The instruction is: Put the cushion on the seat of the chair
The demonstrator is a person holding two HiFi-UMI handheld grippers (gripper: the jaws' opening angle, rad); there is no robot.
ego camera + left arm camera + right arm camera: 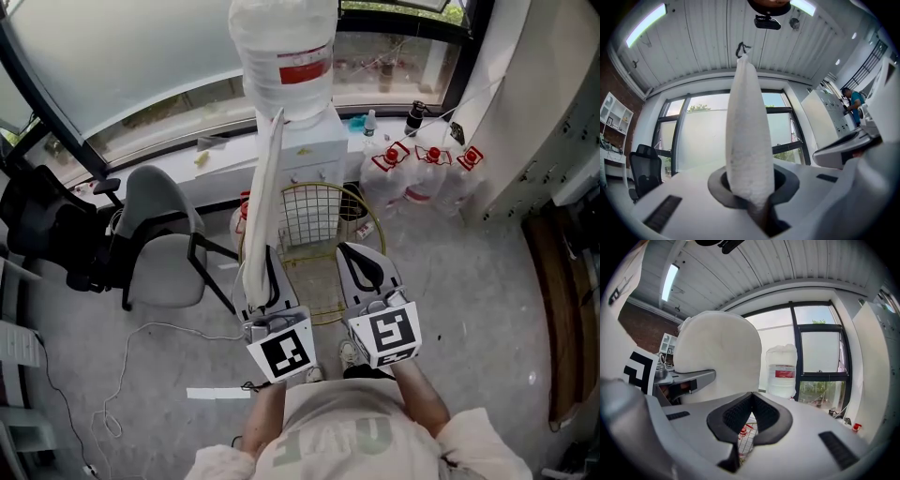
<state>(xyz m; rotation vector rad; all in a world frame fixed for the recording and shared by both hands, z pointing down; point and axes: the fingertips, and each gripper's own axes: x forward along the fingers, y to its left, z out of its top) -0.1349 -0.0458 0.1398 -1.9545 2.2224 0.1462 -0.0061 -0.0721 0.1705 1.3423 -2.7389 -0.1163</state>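
A white cushion point(266, 187) stands on edge, rising tall in front of me, and my left gripper point(257, 274) is shut on its lower edge. In the left gripper view the cushion point(747, 150) fills the middle, pinched between the dark pads point(787, 185). The grey chair point(161, 246) with its bare seat stands on the floor to the left of both grippers. My right gripper point(362, 261) hovers beside the left one, shut with nothing in it. In the right gripper view its pads point(766, 414) meet at the tips, and the cushion point(719, 359) looms at the left.
A water dispenser with a big bottle point(286, 56) stands straight ahead, a wire basket point(314, 230) in front of it. Water jugs point(422, 173) line the window wall at the right. A black office chair point(37, 225) sits far left. A cable point(122, 375) trails on the floor.
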